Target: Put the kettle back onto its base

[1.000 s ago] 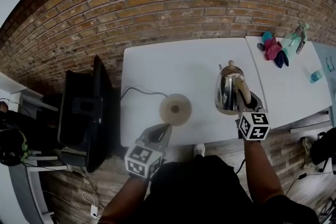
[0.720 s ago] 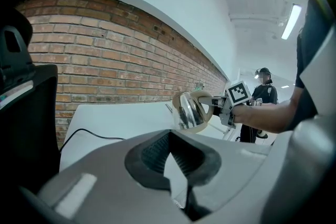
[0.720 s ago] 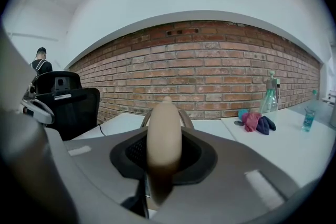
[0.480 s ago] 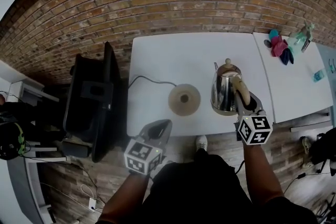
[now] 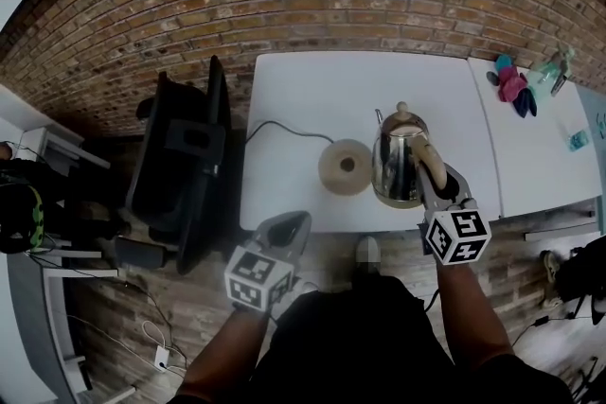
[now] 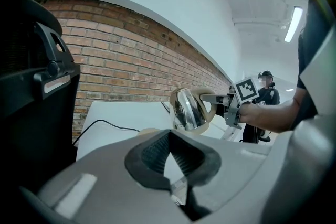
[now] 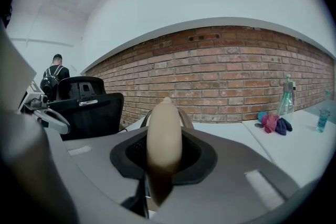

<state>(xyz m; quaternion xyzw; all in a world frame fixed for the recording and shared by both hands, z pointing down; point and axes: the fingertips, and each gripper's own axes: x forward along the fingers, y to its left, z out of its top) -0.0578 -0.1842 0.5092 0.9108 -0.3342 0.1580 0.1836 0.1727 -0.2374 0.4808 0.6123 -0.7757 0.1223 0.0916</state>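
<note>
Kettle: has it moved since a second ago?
Yes. The kettle, in the right gripper, has come left toward its round base; their gap has narrowed.

Kettle (image 5: 396, 173), held in right gripper (image 5: 436, 186), moved left since earlier frames; now just beside base (image 5: 345, 167), gap nearly closed.

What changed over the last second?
The right hand-held gripper carried the kettle left toward its base; it is now beside it, not on it. Unchanged: grip on the handle, base in place, left hand-held gripper empty.
</note>
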